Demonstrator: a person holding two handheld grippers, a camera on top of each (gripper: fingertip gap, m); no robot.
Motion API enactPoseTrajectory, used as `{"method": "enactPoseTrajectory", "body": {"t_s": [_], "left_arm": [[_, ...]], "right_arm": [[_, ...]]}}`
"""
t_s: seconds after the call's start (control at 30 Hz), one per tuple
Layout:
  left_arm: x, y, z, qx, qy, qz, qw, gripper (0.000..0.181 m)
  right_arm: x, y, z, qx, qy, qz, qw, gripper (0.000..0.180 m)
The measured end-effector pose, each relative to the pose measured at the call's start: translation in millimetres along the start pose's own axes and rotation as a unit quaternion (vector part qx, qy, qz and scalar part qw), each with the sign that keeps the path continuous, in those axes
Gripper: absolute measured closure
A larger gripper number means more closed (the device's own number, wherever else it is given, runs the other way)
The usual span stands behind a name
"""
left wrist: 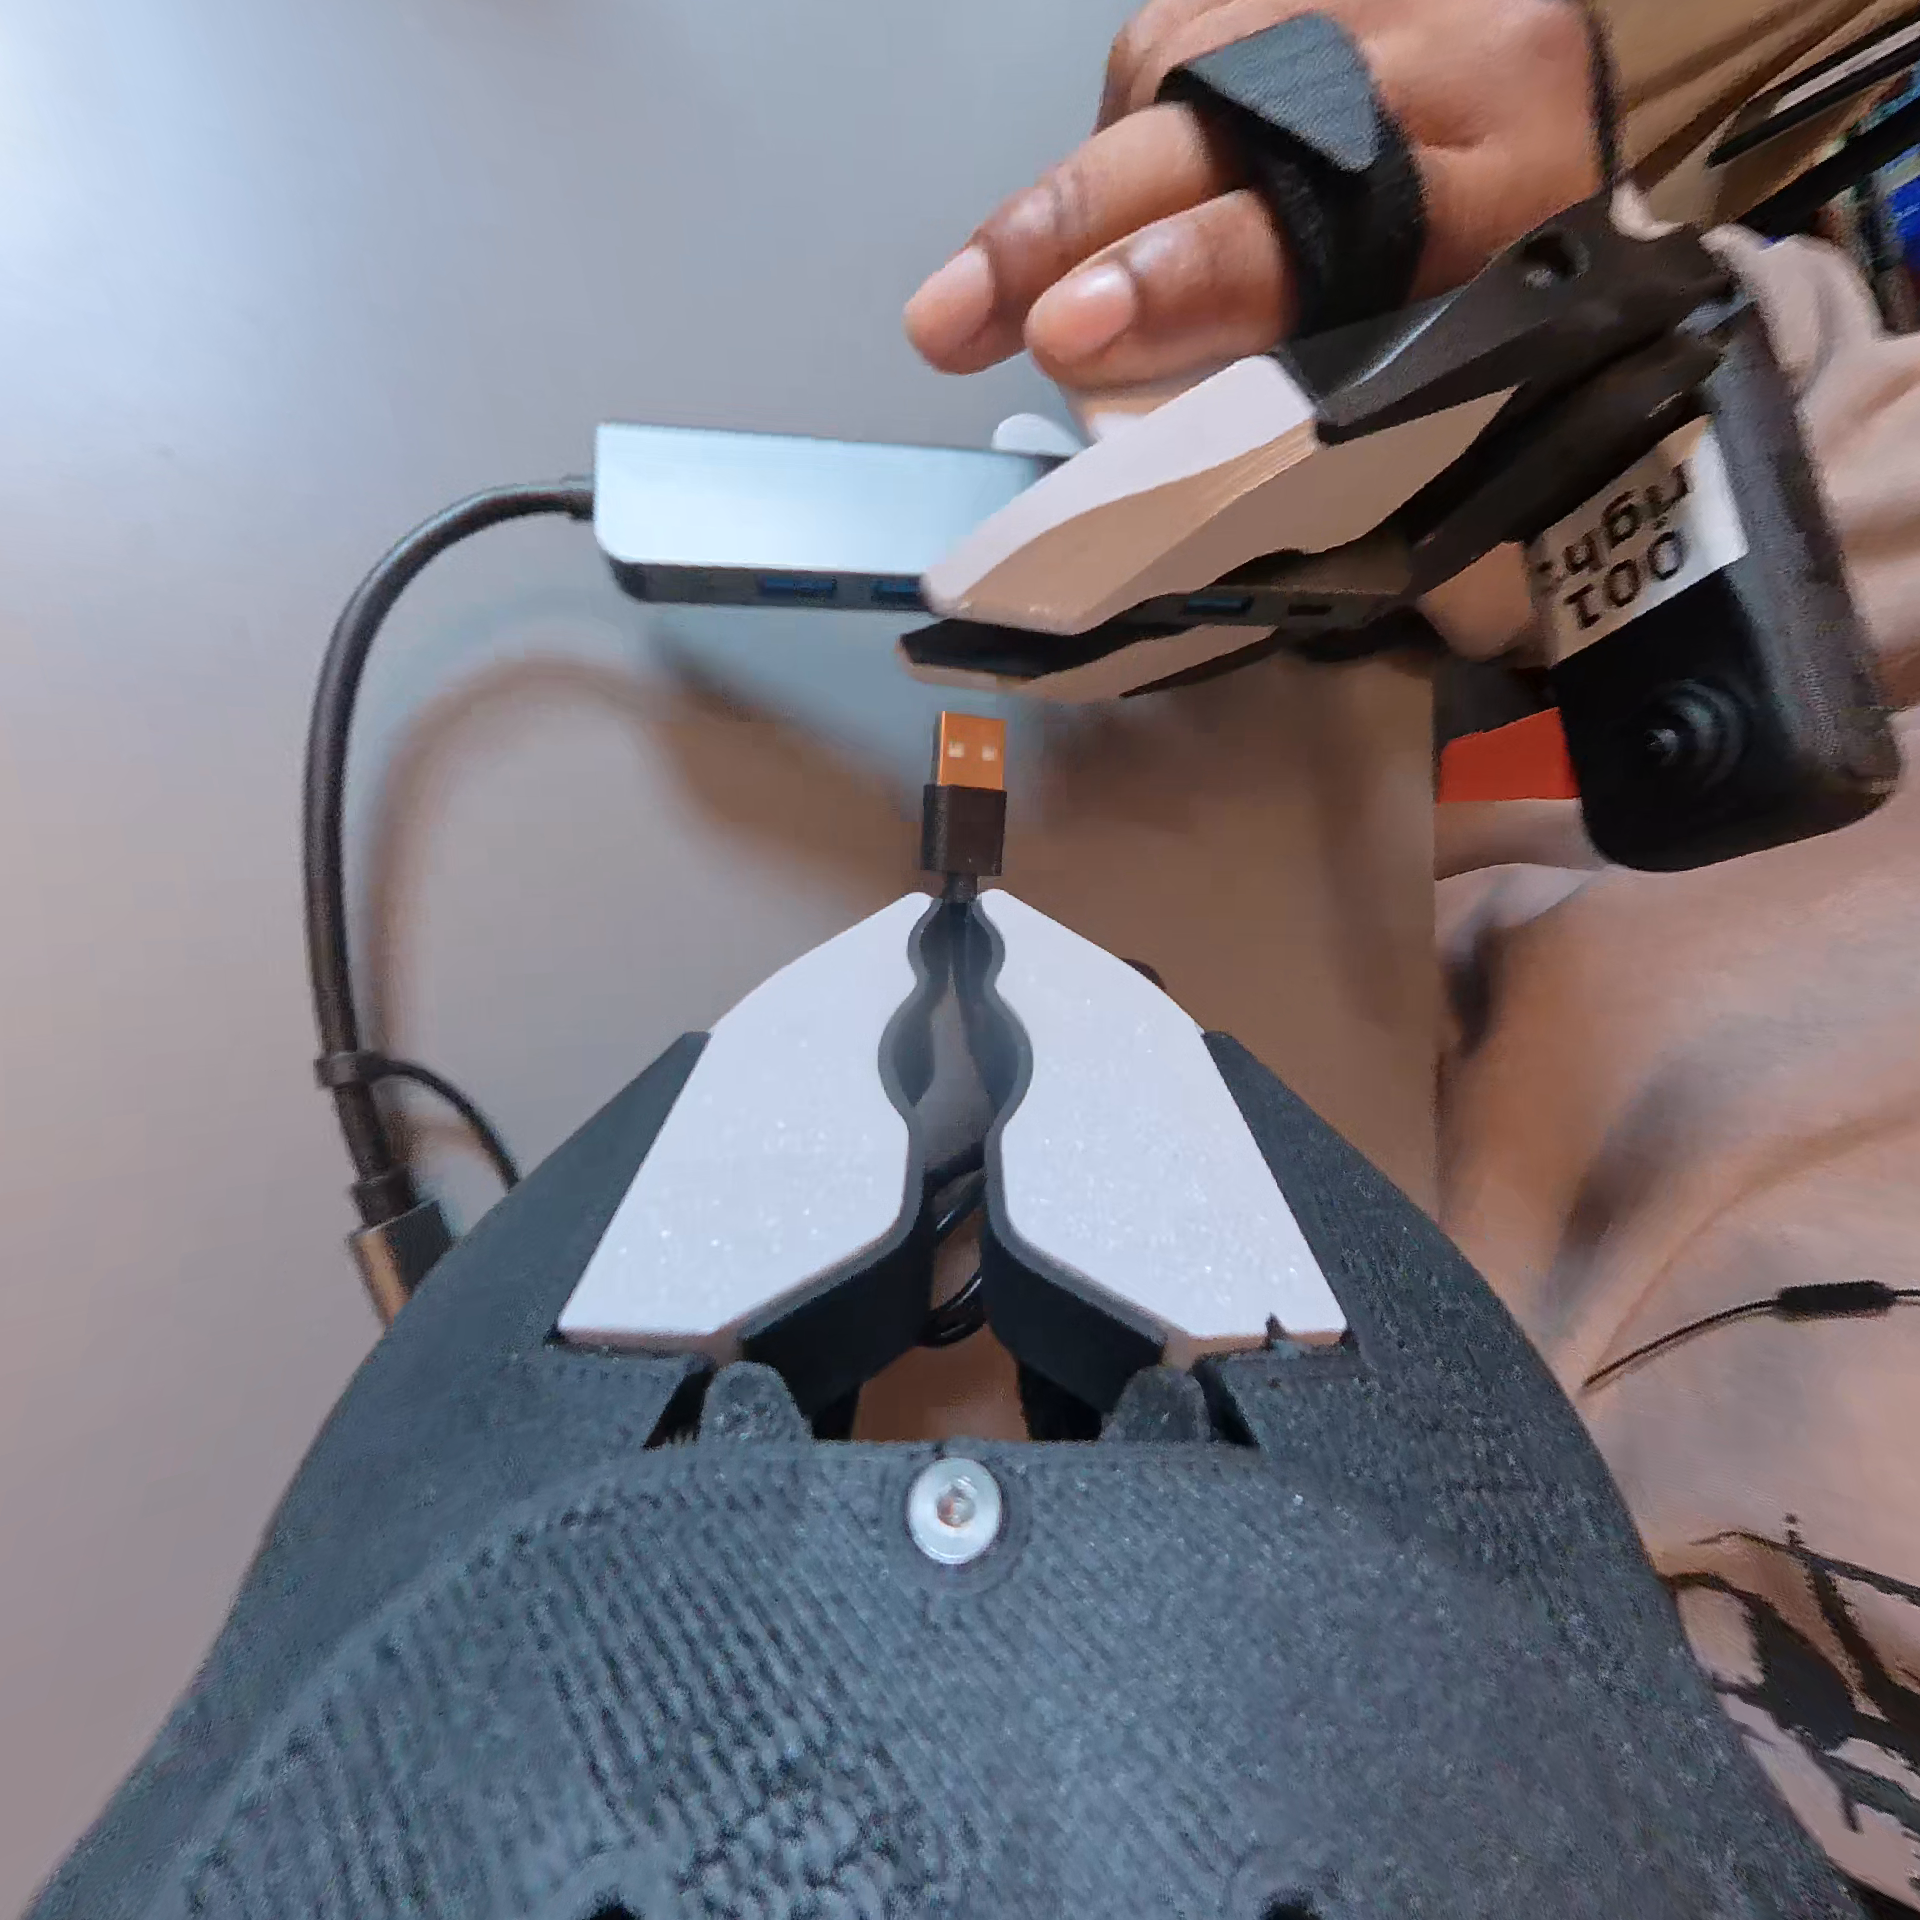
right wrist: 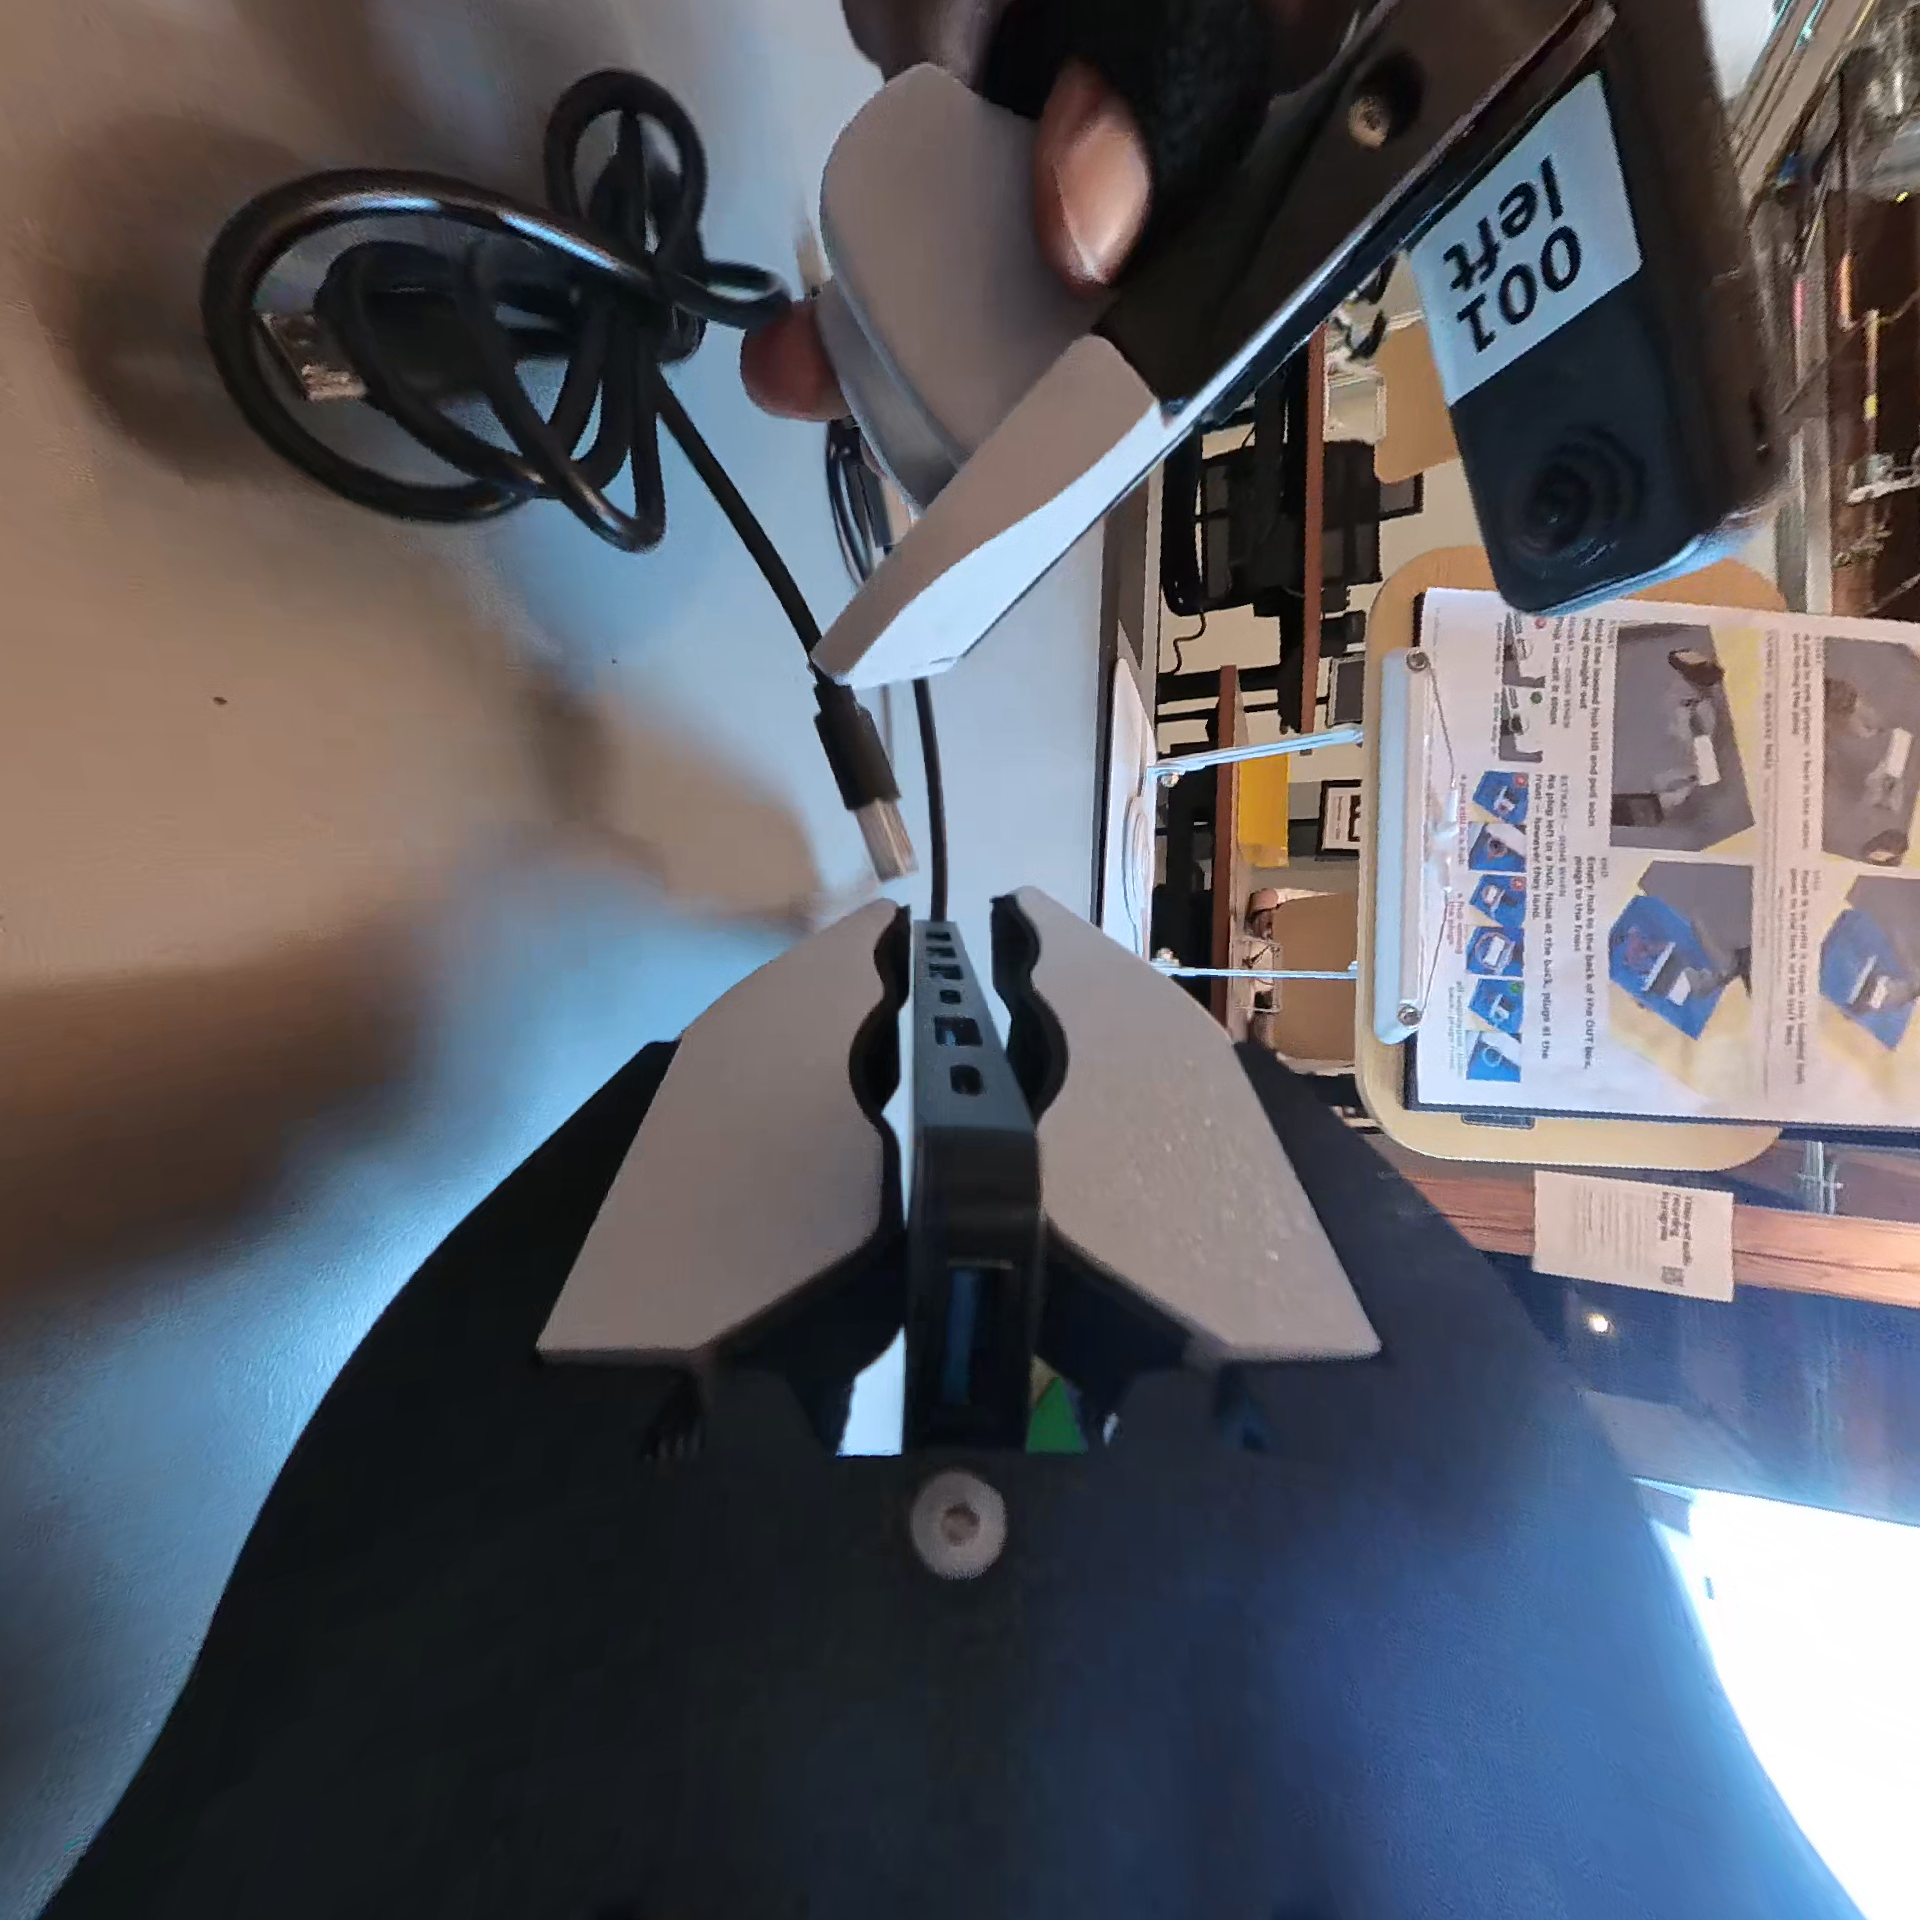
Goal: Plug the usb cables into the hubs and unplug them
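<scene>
Grey table below. Left gripper (left wrist: 961,904) clenched on usb cable (left wrist: 961,831); right gripper (right wrist: 951,914) grasping hub (left wrist: 800,499). Insertion step: plug ahead of jaws, needs port alignment.

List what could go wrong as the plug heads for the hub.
1. The left gripper pinches the cable behind the USB plug, not its body, so the plug may tilt or buckle on contact.
2. The right gripper covers part of the hub port row, crowding the approach.
3. The coiled cable could snag.
</scene>
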State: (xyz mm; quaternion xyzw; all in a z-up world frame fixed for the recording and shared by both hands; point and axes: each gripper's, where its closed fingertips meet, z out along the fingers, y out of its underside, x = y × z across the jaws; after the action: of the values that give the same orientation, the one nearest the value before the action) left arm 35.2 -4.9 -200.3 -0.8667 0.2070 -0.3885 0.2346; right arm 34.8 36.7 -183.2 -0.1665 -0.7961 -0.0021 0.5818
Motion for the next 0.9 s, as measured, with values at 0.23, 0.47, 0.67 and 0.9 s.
{"method": "enactPoseTrajectory", "body": {"t_s": [0.23,0.47,0.67,0.9], "left_arm": [[-10.0,-7.7,-23.4,0.010,-0.097,0.109,0.989,0.158],[7.8,-29.1,-38.6,0.038,-0.173,0.279,0.944,0.155],[9.2,-37.6,-11.4,0.012,-0.268,0.454,0.850,0.159],[32.0,-62.5,-12.8,0.144,-0.231,0.496,0.824,0.168]], "right_arm": [[8.4,-10.5,-9.5,0.044,0.007,0.025,0.999,0.164],[21.8,-32.5,-24.3,0.133,-0.024,0.156,0.978,0.164],[30.5,-50.4,-31.2,0.175,-0.044,0.232,0.956,0.164],[71.3,-60.2,-54.6,0.219,0.023,0.263,0.939,0.159]]}}
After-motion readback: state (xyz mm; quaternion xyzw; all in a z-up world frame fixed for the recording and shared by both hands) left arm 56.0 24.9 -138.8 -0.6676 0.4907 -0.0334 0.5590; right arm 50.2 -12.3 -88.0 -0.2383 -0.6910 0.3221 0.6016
